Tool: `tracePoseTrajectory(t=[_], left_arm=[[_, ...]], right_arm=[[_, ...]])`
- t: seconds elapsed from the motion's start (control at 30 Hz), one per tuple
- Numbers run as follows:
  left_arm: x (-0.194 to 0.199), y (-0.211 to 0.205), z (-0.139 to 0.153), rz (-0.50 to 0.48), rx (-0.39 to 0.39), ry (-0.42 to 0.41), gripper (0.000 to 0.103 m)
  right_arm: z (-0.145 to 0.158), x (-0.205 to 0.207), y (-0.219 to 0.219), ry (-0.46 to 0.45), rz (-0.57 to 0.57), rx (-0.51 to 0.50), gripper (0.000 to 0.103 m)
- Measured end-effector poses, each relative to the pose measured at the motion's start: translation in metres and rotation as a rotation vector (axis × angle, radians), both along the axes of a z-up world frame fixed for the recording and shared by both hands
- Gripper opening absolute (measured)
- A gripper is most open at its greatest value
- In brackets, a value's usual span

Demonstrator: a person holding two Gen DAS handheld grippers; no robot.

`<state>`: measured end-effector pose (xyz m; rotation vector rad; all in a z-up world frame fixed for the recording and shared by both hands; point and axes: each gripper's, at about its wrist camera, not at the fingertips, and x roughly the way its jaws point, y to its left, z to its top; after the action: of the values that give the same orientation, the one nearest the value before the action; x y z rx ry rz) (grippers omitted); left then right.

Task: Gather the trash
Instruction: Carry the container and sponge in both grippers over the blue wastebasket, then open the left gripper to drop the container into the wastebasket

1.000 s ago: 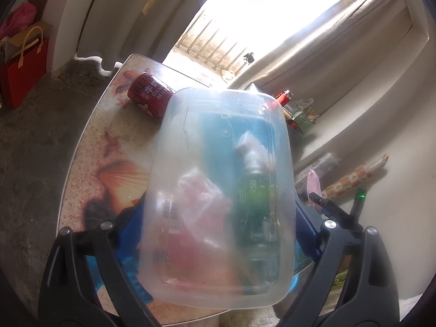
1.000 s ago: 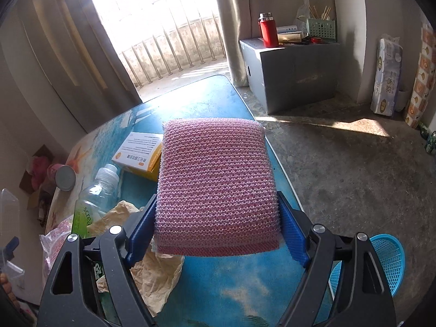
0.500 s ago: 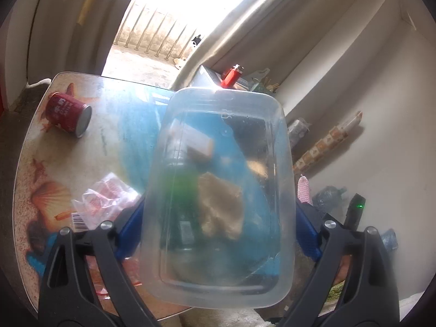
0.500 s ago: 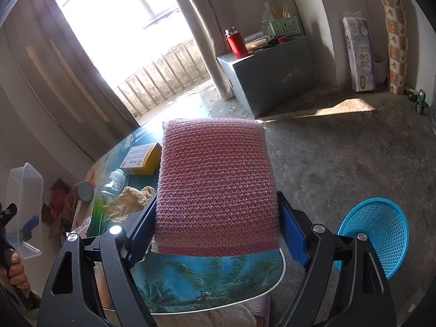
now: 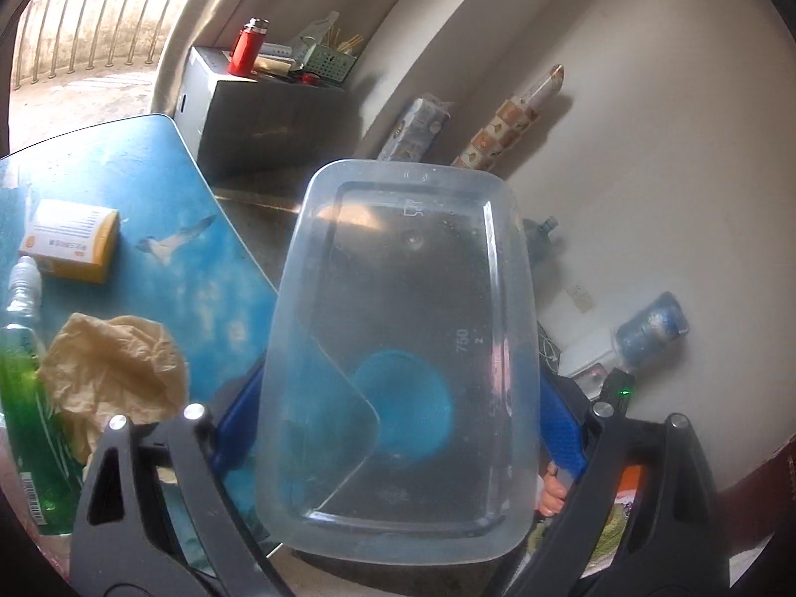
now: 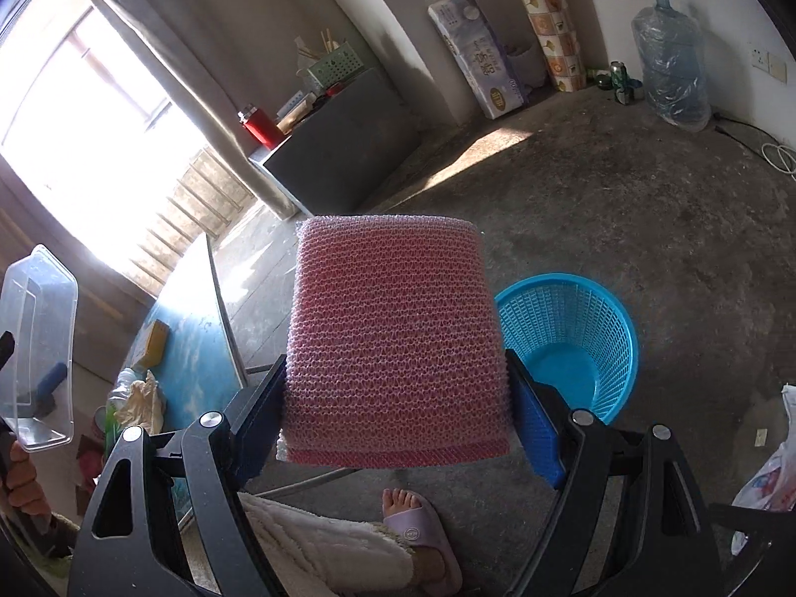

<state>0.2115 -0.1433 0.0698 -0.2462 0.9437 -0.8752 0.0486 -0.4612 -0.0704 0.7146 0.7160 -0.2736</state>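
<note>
My left tongs [image 5: 398,428] clamp a clear rectangular plastic container [image 5: 403,348], held over the bench's [image 5: 164,189] edge. My right tongs [image 6: 395,428] grip a pink knitted scrubbing pad [image 6: 393,338], just beside the blue mesh plastic basket [image 6: 572,348] on the floor. A crumpled tan paper [image 5: 109,363], a green plastic bottle [image 5: 25,373] and a yellow-and-white carton [image 5: 69,239] lie on the bench.

Both wrist views angled downward, close over held items, sharing blue table [image 5: 164,184] and blue basket [image 6: 572,348].
</note>
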Motion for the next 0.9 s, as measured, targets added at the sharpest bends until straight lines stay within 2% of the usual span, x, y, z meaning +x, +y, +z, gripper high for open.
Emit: tracePoseTrajectory(t=[0.2, 0.5, 0.67, 0.77, 0.9], left_arm=[[0.012, -0.109, -0.038, -0.121, 0.121, 0.067, 0.088], [0.017, -0.243, -0.147, -0.218, 0.369, 0.197, 0.088], [0.018, -0.292, -0.213, -0.243, 0.489, 0.245, 0.090], [0.026, -0.308, -0.247, -0.191, 0.528, 0.273, 0.091], [0.036, -0.309, -0.272, -0.130, 0.538, 0.343, 0.092]], right_arm=[[-0.044, -0.024, -0.043, 0.049, -0.104, 0.085, 0.079], [-0.131, -0.018, -0.086, 0.116, -0.162, 0.315, 0.079], [-0.178, -0.005, -0.103, 0.160, -0.199, 0.409, 0.079], [-0.199, 0.004, -0.112, 0.184, -0.224, 0.431, 0.080], [-0.226, 0.015, -0.124, 0.228, -0.257, 0.451, 0.081]])
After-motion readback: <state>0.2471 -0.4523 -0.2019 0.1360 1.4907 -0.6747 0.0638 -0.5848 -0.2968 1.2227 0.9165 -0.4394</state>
